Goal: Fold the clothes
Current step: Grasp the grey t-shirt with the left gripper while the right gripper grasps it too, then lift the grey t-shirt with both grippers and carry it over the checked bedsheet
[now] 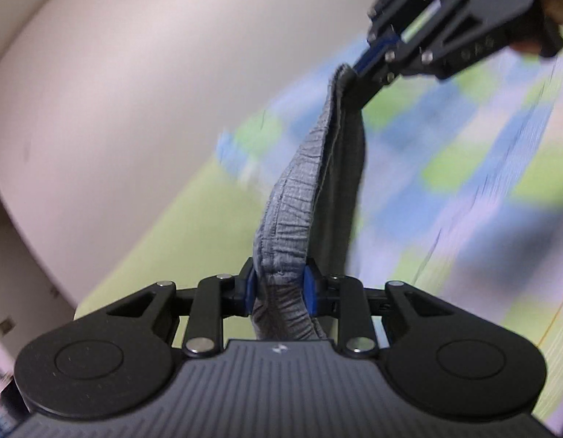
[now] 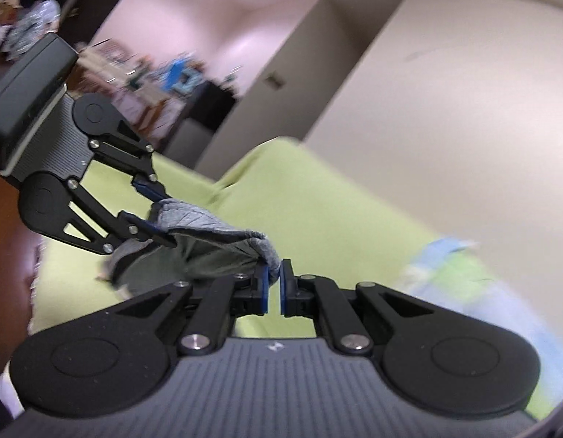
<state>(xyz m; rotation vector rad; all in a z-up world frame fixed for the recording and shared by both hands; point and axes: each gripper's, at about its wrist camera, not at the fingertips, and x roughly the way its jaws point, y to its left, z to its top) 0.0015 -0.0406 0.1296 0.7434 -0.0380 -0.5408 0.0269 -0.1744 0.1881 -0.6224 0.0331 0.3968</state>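
Grey garment (image 1: pixel 299 197) stretched between left hand-held gripper (image 1: pixel 279 288) and right hand-held gripper (image 2: pixel 275 277), both clamping its waistband; no legible writing

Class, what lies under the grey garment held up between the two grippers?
Under the grey garment lies a green sheet; the part directly behind the hanging cloth is hidden.

Garment (image 1: pixel 299 197) grey, ribbed band; bedsheet (image 2: pixel 318 197) lime green w/ blue/white checks; wall (image 1: pixel 135 73) beige.

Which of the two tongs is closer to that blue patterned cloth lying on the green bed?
Right, as far as I can tell. The right tongs point beside the blue patterned cloth; the left tongs hold the grey garment on the far side.
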